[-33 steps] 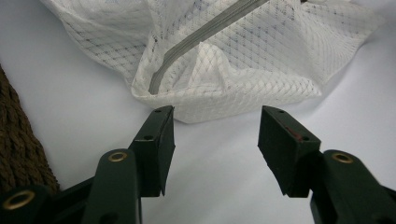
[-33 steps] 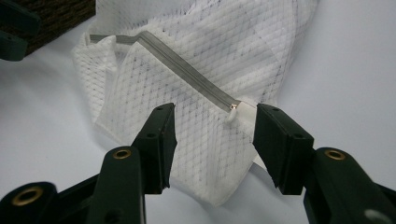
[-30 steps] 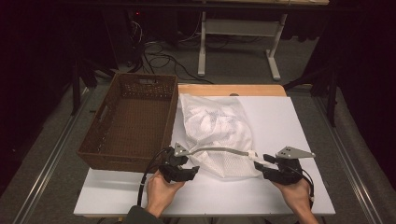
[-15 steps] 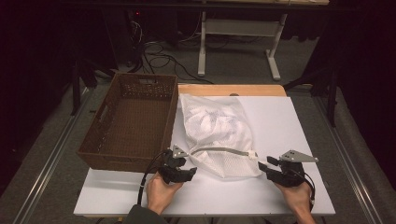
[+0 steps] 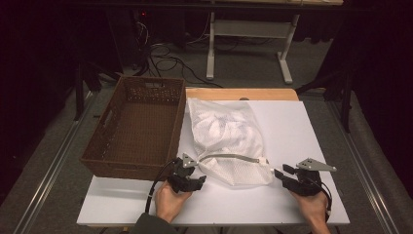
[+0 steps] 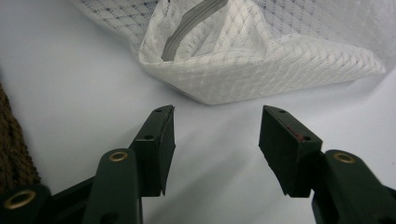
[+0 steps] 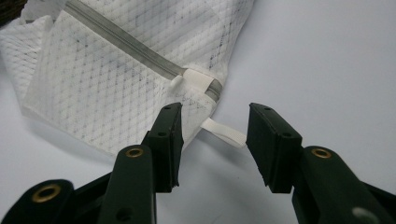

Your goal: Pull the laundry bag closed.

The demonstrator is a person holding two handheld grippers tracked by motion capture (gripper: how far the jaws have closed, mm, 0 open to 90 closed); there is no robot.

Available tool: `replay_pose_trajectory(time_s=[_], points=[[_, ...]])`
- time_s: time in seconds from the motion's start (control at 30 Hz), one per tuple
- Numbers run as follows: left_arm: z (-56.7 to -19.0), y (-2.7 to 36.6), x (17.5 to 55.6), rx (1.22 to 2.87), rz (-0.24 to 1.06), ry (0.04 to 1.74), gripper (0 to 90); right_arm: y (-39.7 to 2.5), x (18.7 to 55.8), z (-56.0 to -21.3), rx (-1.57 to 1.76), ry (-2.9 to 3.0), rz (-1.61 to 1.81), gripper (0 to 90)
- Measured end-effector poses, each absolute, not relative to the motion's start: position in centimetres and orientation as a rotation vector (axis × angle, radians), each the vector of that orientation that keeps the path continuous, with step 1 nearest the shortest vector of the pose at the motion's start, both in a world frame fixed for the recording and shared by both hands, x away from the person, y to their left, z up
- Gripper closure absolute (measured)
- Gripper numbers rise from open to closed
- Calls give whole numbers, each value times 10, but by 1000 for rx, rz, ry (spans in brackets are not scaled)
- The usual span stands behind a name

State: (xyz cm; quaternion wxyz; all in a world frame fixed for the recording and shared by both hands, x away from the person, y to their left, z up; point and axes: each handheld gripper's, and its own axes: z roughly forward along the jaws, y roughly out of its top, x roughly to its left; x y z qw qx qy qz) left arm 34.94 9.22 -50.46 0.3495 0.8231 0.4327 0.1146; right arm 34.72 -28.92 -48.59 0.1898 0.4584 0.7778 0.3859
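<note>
Far left on the white tabletop (image 5: 302,146) stands a brown wicker basket (image 5: 136,126), its long side running near to far, with nothing seen inside it.

Just right of the basket's near corner sits the left hand-held gripper (image 5: 200,181), held in the person's left hand (image 5: 168,200). Its jaws are spread with bare tabletop between them, gripping nothing. In the left gripper view the left hand-held gripper (image 6: 215,135) points at the near left corner of the mesh bag (image 6: 261,56) — close to the fabric but apart from it.

The white mesh bag (image 5: 226,139) lies flat at the middle of the tabletop, just beside the basket's right wall, its near edge level with the two grippers. A grey zipper (image 5: 234,157) crosses its near part from left to right; the white contents cannot be made out.

At the bag's near right corner is the right hand-held gripper (image 5: 277,173), held in the right hand (image 5: 311,207). In the right gripper view the right hand-held gripper (image 7: 214,128) has its jaws spread, and a white pull tab (image 7: 224,132) at the zipper's end lies between them — not pinched. The left jaw of that view sits against the bag's edge.
</note>
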Motion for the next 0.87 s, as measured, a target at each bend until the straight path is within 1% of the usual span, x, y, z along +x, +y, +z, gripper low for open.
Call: replay_pose_trajectory(time_s=[0.27,0.87], points=[[-507,96,350,2111,309,1143,451,-291,349,-491,1319,2182,1071,565],[-512,95,353,2129,318,1163,434,-297,352,-494,1331,2189,1059,556]])
